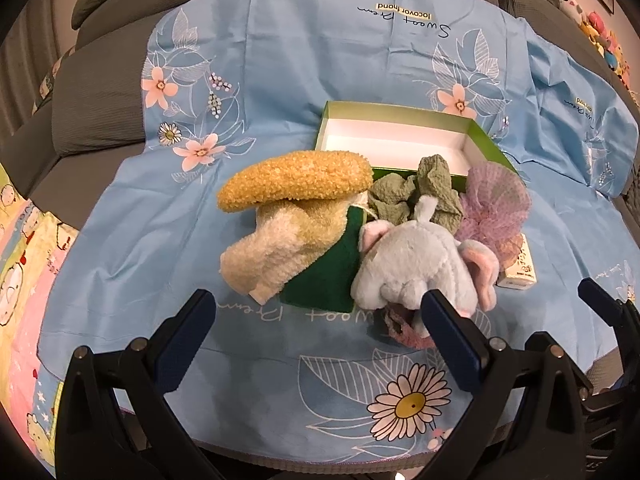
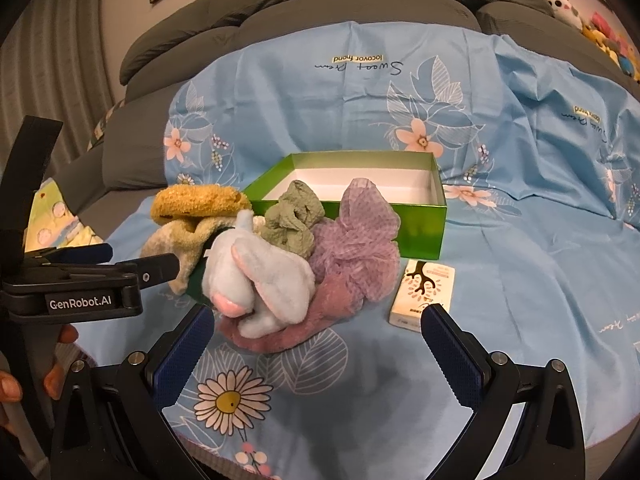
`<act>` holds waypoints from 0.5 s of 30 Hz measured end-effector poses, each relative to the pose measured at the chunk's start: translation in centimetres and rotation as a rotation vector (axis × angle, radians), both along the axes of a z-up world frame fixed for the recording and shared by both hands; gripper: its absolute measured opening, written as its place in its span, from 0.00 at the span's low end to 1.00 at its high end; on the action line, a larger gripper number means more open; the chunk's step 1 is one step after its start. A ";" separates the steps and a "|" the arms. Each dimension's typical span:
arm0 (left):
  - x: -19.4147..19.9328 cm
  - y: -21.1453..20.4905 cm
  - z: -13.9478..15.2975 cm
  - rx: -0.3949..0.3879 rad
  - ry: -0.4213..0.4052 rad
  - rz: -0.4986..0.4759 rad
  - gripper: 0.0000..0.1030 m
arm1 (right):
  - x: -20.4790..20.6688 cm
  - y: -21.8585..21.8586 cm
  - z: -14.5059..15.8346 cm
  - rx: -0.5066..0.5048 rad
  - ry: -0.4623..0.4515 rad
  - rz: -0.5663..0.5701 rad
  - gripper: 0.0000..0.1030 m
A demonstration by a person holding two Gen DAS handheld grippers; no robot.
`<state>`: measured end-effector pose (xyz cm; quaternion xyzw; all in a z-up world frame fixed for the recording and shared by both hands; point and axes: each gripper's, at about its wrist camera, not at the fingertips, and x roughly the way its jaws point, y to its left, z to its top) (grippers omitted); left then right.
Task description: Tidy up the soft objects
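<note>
Nearest in the left wrist view, the left gripper [image 1: 318, 308] stands wide, holding nothing, its right finger just in front of the plush elephant [image 1: 416, 268]. The right gripper [image 2: 318, 320] is likewise spread wide and empty, hovering before the pile; its tip also pokes in at the right edge of the left view.

The soft things sit heaped together on a blue floral cloth [image 1: 280, 88] spread over a grey sofa [image 1: 100, 92]. The elephant lies at the front of the heap, its tail sticking up toward the box; in the right wrist view its long axis runs left to right, a pink foot facing the camera. Under it a pink fuzzy piece [image 2: 280, 332] shows only partly, so its shape is hard to make out. To the left a cream towel [image 1: 276, 248] slants from front left to back right over a dark green cloth [image 1: 332, 272], mostly covered. Across the towel's far end lies a yellow sponge-like pad [image 1: 296, 180], long axis left to right. Behind the elephant sit a crumpled sage-green cloth [image 1: 420, 196] and a purple mesh pouf [image 1: 496, 204], both touching the near wall of the open green box [image 1: 486, 142], white inside. A small white carton [image 2: 426, 294] lies just right of the pouf, its print too small to read
</note>
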<state>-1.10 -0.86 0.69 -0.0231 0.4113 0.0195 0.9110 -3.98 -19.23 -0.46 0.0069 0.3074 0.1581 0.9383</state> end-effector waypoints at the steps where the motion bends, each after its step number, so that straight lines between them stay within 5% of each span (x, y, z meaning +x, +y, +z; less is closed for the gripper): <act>1: 0.1 0.1 0.0 -0.010 0.002 -0.003 0.99 | 0.0 0.0 0.0 0.001 0.001 0.003 1.00; 7: 0.5 2.1 -0.6 -0.228 0.035 -0.077 0.99 | -0.2 0.2 -0.1 0.032 0.004 0.066 1.00; 15: 0.4 2.6 -1.3 -0.346 0.057 -0.137 0.99 | -0.5 1.6 -1.3 0.062 0.008 0.188 1.00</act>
